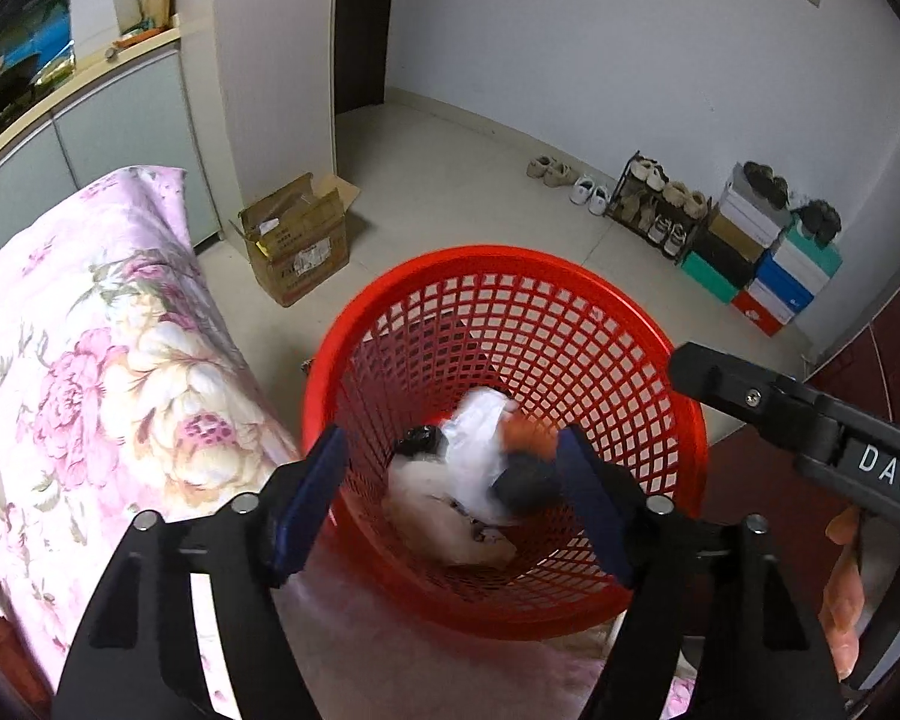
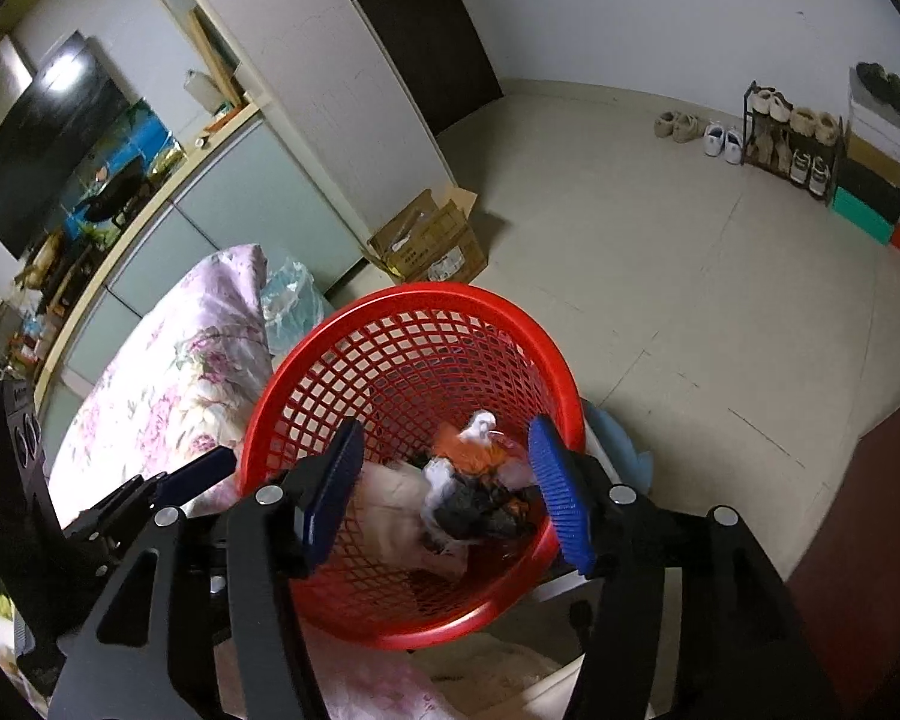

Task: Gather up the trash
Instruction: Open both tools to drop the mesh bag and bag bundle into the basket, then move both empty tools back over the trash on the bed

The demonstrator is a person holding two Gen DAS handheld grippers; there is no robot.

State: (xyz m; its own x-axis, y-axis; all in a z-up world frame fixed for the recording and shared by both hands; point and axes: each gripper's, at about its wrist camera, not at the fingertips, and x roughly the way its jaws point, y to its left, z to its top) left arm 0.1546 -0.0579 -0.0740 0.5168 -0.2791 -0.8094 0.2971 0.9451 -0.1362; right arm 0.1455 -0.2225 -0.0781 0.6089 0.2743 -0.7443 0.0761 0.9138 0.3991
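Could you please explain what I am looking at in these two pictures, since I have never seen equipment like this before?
There is no robot here. A person holds a two-finger gripper in each hand, and each gripper carries a wide-angle camera looking along its fingers. One picture comes from the left gripper, the other from the right gripper. Both point down into a red mesh basket, which stands beside a pink floral quilt. In the basket lies crumpled trash: white, orange and dark pieces. Both grippers are open; neither grips anything, and the trash looks blurred, as if just dropped. A cardboard box and a shoe rack stand on the floor behind.
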